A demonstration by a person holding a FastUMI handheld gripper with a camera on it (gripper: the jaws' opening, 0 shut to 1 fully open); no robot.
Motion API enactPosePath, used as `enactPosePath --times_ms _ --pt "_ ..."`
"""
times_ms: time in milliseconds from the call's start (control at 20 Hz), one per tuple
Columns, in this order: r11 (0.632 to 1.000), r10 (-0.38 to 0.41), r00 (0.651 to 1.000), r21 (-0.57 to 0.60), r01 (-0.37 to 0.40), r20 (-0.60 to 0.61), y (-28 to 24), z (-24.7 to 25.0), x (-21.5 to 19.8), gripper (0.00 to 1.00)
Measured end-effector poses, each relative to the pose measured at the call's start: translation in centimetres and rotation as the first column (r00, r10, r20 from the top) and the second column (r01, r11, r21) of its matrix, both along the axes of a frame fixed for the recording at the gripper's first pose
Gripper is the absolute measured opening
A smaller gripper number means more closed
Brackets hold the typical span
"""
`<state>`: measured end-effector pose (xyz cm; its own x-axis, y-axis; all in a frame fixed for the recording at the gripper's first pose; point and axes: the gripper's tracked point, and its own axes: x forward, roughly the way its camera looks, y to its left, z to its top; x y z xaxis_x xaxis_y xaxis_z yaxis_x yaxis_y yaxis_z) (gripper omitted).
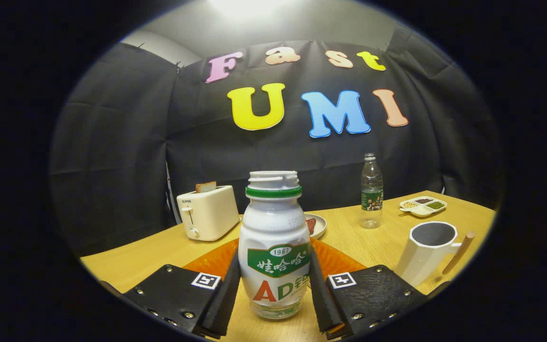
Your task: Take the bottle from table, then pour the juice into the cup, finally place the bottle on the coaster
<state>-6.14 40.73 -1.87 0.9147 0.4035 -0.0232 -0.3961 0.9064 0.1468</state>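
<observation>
A bright overhead lamp blows out to white glare above the booth, leaving the light wooden desk warmly lit. Fisheye distortion bends the desk's edges and dims the rim. The white plastic bottle is sharp, with soft sheen.

Cloth-walled demo booth, wooden table, toaster, snack tray, staged kitchen
</observation>
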Motion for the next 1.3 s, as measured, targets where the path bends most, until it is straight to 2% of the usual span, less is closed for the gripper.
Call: enactPosePath --times_ms 300,450,850,1300 --pt "0.99 0.019 0.998 0.142 -0.011 -0.054 -1.2 1.1 0.2 0.68" --pt "0.97 0.024 0.996 0.242 -0.002 -0.09 -1.8 1.6 0.3 0.68" --pt "0.868 0.051 0.983 0.495 0.043 -0.175 -3.6 1.9 0.8 0.67" --pt "0.752 0.093 0.975 0.657 0.064 -0.202 -4.7 2.5 1.3 0.66"
